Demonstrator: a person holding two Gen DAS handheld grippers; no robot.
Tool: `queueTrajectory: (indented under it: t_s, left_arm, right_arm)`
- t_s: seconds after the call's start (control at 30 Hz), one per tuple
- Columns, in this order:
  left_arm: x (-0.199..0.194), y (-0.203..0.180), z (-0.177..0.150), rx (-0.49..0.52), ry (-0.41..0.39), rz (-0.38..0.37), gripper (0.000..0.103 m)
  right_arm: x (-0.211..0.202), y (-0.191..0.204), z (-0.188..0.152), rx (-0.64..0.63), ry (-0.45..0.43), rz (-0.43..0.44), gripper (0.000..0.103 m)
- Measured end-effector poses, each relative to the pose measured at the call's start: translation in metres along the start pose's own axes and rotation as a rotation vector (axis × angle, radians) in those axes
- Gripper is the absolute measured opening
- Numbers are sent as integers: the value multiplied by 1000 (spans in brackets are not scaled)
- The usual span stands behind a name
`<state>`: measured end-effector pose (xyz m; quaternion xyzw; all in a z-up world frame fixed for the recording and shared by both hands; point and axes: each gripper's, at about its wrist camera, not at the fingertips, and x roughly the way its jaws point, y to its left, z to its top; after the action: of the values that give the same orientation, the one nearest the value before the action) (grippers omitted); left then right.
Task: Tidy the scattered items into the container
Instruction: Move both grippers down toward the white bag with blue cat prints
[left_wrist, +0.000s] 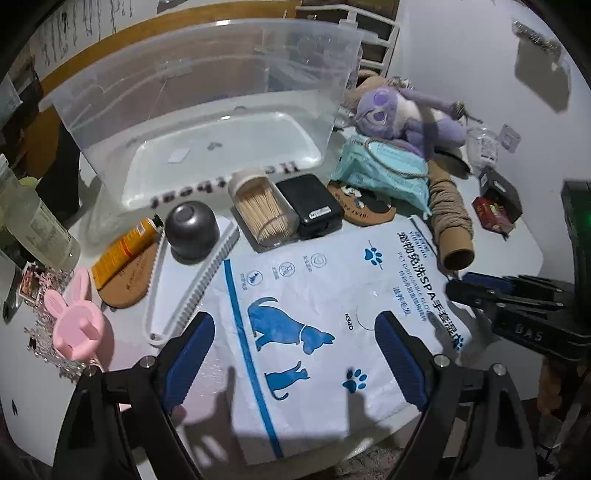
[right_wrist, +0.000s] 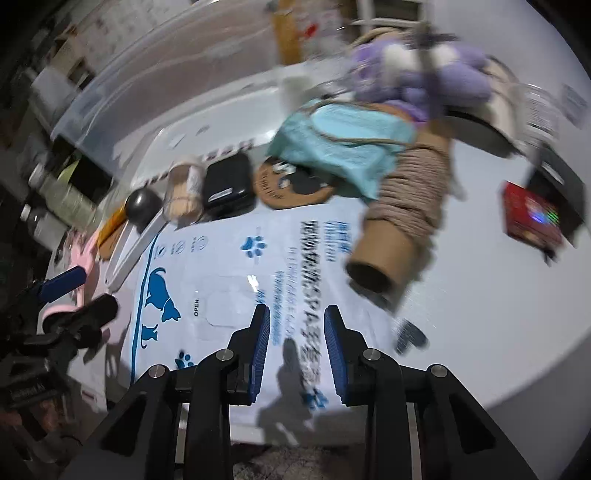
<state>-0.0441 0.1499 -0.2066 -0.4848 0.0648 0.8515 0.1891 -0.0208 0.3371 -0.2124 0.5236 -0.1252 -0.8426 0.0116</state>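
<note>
A: What does the container hold?

B: The big clear plastic storage bin (left_wrist: 207, 110) fills the upper left of the left wrist view, standing on the white table (left_wrist: 509, 236). Through its walls I see only a small pale slip and a dark fleck on its floor; none of the scattered items lie in it.

A: And the smaller holders?

B: Just below the bin's front wall, a clear toothpick jar with a cream lid (left_wrist: 263, 211) lies on its side, packed with wooden toothpicks. Touching its right side is a black rectangular case (left_wrist: 311, 209), shut. To the left sits a dark grey domed bowl (left_wrist: 192, 229), upside down, beside an orange tube (left_wrist: 125, 245).

A: The rest of the clutter?

B: A white pet-wipes pack printed with blue cats and paw prints (left_wrist: 314, 325) lies centre frame. Upper right, a purple plush toy (left_wrist: 410, 118) rests on a teal wrapped packet (left_wrist: 380, 170), with a cardboard tube wound with tan twine (left_wrist: 452, 221) beside it. A pink rabbit-eared holder (left_wrist: 79, 321) sits lower left.

A: The grippers?

B: The left gripper (left_wrist: 295, 354) hangs over the wipes pack, spread wide, holding nothing. The right gripper (right_wrist: 295, 347), in a blurred right wrist view, is parted only narrowly over the same pack, also gripping nothing.
</note>
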Motion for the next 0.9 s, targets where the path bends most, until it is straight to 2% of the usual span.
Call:
queueTrajectory:
  t_s: [0.07, 0.17, 0.23, 0.3, 0.5, 0.6, 0.7, 0.8, 0.83, 0.9]
  left_arm:
    - [7, -5, -1, 1, 18, 14, 87]
    - [15, -9, -3, -3, 41, 32, 81]
    - [19, -9, -5, -9, 52, 46, 80]
    - [22, -9, -7, -17, 60, 60, 80]
    - [31, -8, -10, -38, 85, 106, 78]
    - [35, -5, -11, -54, 96, 130, 78]
    - [39, 0, -13, -72, 107, 149, 78]
    - [43, 5, -14, -88, 121, 161, 78]
    - [45, 6, -15, -92, 128, 163, 78]
    - [49, 6, -16, -91, 137, 171, 78]
  right_arm:
    - [11, 3, 7, -21, 9, 36, 29]
    - [25, 0, 16, -33, 21, 40, 22]
    - [31, -12, 20, -21, 29, 7, 20]
    - [34, -27, 23, 4, 35, -14, 11]
    - [28, -92, 24, 143, 41, -44, 11]
    - [25, -115, 22, 171, 45, -93, 10]
    - [18, -130, 19, 183, 31, -93, 10]
    - [11, -139, 15, 187, 51, -46, 11]
    - [4, -141, 11, 202, 50, 9, 11]
    - [-7, -139, 6, 195, 43, 60, 11]
